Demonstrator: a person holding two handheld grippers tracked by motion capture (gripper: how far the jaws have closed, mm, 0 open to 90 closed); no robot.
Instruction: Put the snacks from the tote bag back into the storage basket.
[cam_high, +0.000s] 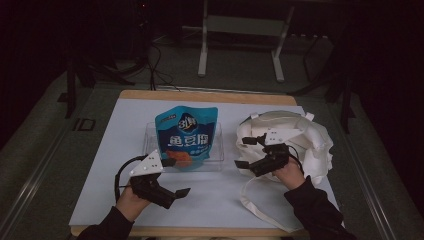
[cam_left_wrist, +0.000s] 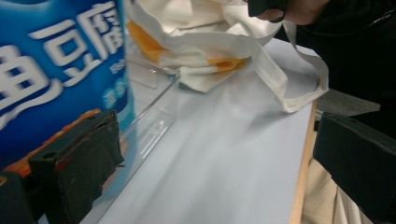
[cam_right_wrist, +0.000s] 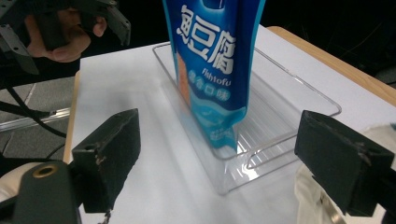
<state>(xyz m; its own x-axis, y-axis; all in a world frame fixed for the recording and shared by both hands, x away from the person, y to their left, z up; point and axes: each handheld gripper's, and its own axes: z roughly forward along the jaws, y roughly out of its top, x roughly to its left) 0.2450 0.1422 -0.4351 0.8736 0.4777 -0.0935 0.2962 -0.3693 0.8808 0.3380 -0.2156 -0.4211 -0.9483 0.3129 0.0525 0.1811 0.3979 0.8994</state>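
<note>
- The blue snack pouch stands upright in the clear plastic tray at the middle of the white tabletop.
- The cream cloth bag lies crumpled to the right of the tray, its strap trailing toward the near edge.
- Left gripper: fingers spread wide and empty, one finger close against the pouch's lower front.
- Right gripper: fingers wide and empty, over the bag's left edge, aimed toward the tray.
- Handling judgement: the pouch looks light, with slick film that crumples and may tip; grip the flat top seal or pinch both faces mid-height.
- The tray appears rigid, thin and likely to slide.
</note>
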